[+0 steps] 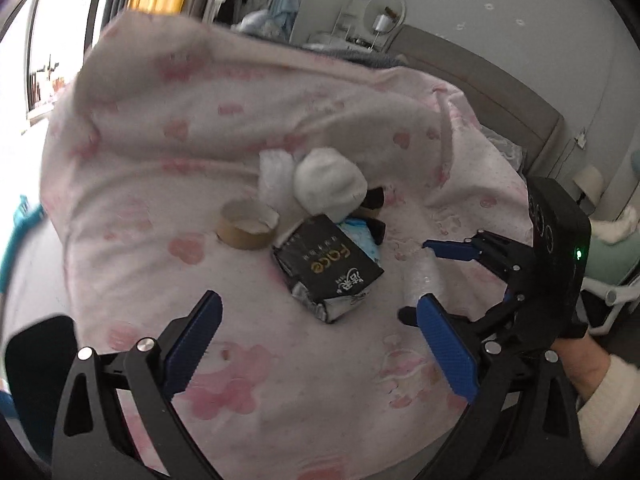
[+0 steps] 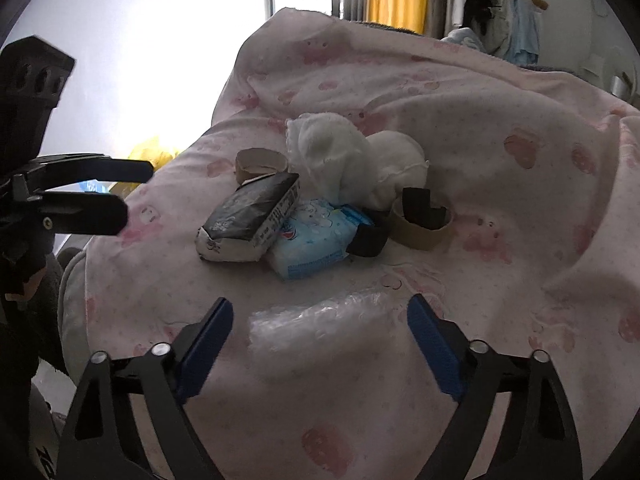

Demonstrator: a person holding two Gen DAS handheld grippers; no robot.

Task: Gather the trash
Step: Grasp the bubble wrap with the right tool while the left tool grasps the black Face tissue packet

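Note:
Trash lies in a heap on a pink quilt [image 1: 280,120]. A black "Face" tissue pack [image 1: 326,268] [image 2: 250,216] leans on a blue wipes pack [image 2: 314,240]. Two cardboard tape cores lie by it, one [image 1: 248,228] [image 2: 260,162] on the left and one [image 2: 422,220] on the right holding black scraps. White crumpled cloths [image 1: 330,182] [image 2: 352,160] lie behind. A clear bubble-wrap piece [image 2: 316,320] [image 1: 422,276] lies nearest. My left gripper [image 1: 320,332] is open and empty, just short of the black pack. My right gripper [image 2: 320,332] [image 1: 430,276] is open around the bubble wrap.
The quilt [image 2: 500,120] rises in folds behind and to the right of the heap. A yellow bag [image 2: 154,152] lies beyond the bed's left edge. A grey headboard [image 1: 500,92] and a white lamp [image 1: 384,20] stand at the back right.

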